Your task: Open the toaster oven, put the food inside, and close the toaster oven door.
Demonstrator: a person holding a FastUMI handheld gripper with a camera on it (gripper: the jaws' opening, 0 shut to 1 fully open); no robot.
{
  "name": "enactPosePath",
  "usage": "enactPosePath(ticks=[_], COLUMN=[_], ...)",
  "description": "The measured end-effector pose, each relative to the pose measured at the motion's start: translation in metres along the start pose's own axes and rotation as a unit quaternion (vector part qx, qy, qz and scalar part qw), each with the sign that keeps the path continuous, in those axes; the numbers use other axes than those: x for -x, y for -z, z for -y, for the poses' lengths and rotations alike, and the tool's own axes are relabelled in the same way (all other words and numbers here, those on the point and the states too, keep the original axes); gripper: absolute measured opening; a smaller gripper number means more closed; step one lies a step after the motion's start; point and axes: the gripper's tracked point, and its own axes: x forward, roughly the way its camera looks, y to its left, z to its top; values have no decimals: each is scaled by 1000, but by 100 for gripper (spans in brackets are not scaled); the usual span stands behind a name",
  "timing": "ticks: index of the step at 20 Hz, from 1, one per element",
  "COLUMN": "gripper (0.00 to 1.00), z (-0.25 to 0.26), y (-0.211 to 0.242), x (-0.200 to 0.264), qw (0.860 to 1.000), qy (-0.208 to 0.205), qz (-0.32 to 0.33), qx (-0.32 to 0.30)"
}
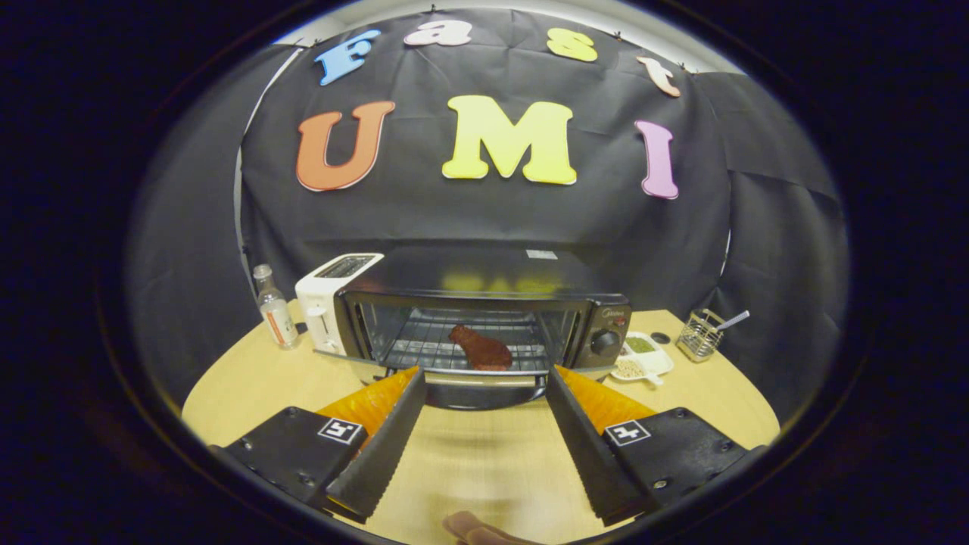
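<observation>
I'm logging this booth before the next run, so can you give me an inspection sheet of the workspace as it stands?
Surface: light wooden table, bare between the fingers.
Job's things: toaster oven with its door dropped open; brown food lies on the rack inside.
Clutter: white toaster and a small bottle beside the oven; on its knob side a white dish and a wire basket with a utensil in it.
Grippers: gripper open, fingers spread wide, tips just short of the open door, holding nothing.
Cables: nothing seen.
Surroundings: black cloth wall behind the table; part of a hand at the near edge.
</observation>
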Motion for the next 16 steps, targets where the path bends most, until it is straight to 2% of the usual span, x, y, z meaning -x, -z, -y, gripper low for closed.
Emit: enactPosePath(ticks=[3,6,8,11,13,16], gripper=[100,98,100,100,100,100], z=[-4,-5,-7,0,3,5], y=[3,-17,-15,-23,-27,-52], x=[-11,-25,-43,-54,-34,23], qw=[1000,999,999,999,998,995], qy=[-11,-6,-8,-4,-7,-22], qz=[2,44,34,53,59,94], qx=[-24,-20,-1,9,1,9])
